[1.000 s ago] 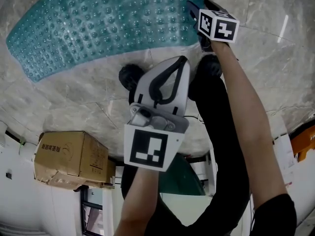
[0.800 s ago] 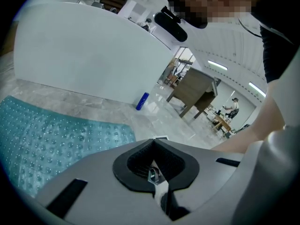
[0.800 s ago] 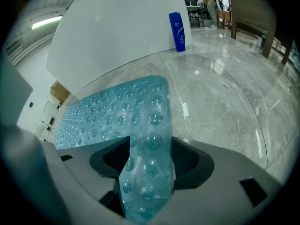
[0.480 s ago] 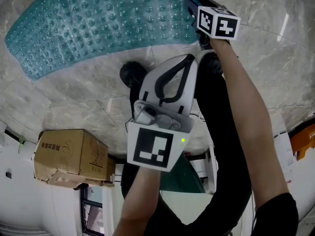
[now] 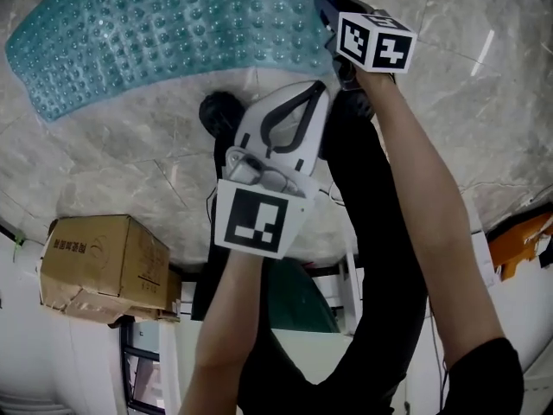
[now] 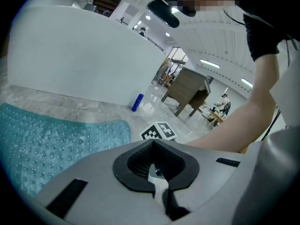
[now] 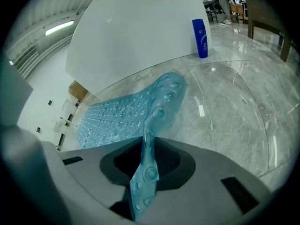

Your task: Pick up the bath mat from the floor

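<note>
**Right gripper takes the mat's corner**

Head view: the teal bath mat point(image 5: 164, 33) lies on the marble floor point(image 5: 130, 145) — the right gripper point(image 5: 327, 11) at its corner.
Left gripper view: the left gripper point(image 6: 157, 177) has its jaws together, nothing between.
Right gripper view: jaws closing — the mat's lifted edge is pinched between them.

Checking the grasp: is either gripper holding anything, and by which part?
The right gripper, its jaws closing, pinches the mat by the edge of one end. The left gripper is shut and empty.
</note>
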A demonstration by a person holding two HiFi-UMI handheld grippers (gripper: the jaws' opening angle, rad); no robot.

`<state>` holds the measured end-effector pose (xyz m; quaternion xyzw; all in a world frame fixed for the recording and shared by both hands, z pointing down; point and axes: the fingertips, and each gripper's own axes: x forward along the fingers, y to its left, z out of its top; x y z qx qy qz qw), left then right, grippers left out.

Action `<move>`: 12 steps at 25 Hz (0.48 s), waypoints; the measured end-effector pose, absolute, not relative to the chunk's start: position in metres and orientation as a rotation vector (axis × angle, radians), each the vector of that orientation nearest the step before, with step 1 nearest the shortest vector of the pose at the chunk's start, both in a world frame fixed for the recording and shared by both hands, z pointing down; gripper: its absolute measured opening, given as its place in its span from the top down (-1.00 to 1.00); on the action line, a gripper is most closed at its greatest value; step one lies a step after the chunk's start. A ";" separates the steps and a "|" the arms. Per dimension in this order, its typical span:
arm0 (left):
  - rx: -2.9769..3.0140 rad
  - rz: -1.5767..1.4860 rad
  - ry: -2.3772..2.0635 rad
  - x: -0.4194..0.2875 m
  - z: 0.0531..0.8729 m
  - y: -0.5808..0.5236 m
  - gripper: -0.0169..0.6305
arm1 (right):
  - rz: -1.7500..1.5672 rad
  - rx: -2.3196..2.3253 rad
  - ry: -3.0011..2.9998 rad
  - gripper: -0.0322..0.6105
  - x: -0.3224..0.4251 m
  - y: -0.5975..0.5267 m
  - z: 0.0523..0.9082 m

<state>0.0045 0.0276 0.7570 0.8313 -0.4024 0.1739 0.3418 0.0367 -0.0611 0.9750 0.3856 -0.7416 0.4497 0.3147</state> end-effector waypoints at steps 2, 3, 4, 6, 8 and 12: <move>2.166 0.464 -1.068 -0.001 0.746 0.032 0.91 | 1.205 0.983 -1.971 0.68 0.032 -0.058 0.953; 2.146 0.457 -1.091 -0.006 0.741 0.033 0.91 | 1.212 0.959 -1.985 0.70 0.028 -0.057 0.941; 2.125 0.453 -1.114 -0.011 0.736 0.032 0.91 | 1.218 0.935 -2.003 0.72 0.022 -0.057 0.929; 2.095 0.454 -1.162 -0.023 0.723 0.029 0.91 | 1.243 0.898 -2.038 0.73 0.012 -0.058 0.901; 2.056 0.435 -1.224 -0.036 0.703 0.023 0.91 | 1.274 0.872 -2.070 0.75 0.001 -0.059 0.872; 2.011 0.398 -1.323 -0.062 0.650 0.012 0.91 | 1.338 0.815 -2.116 0.77 -0.023 -0.052 0.809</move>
